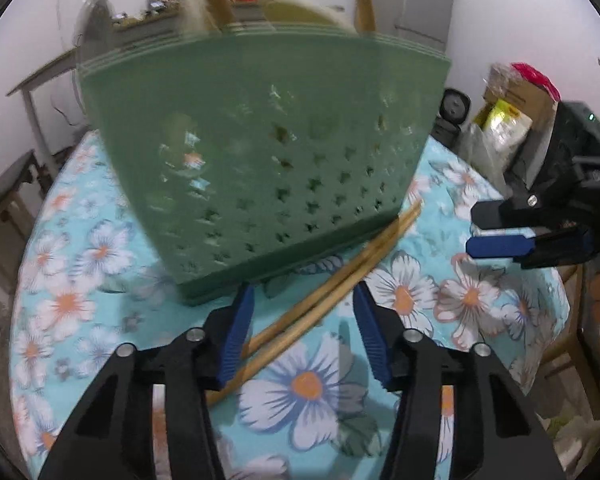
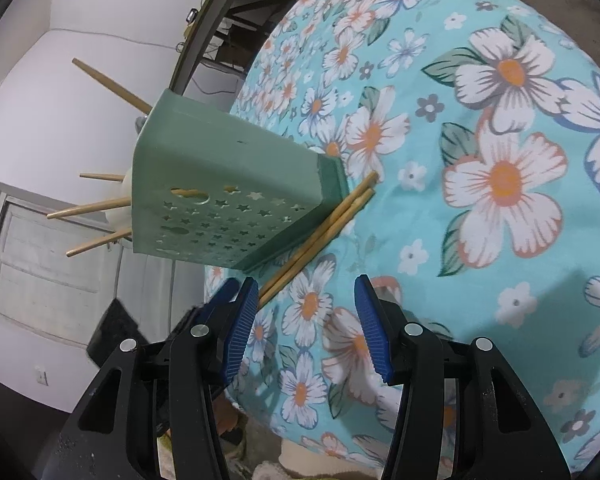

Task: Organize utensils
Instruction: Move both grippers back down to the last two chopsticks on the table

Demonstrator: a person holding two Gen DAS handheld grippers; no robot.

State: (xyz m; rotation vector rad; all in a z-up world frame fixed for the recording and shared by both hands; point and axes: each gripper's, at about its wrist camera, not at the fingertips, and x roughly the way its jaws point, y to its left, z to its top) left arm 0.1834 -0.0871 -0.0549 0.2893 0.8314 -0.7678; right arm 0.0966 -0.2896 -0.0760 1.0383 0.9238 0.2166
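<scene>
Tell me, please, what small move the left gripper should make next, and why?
Probably close the left gripper on the pair of wooden chopsticks lying on the floral tablecloth. Its blue pads straddle them without pressing, so nothing is held yet. The green star-perforated plastic utensil holder right behind already holds other chopsticks, so this pair likely goes there. The right gripper is open and holds nothing.

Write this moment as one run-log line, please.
left hand-held gripper: open, astride chopsticks | right hand-held gripper: open, empty | green holder: upright on tablecloth
</scene>
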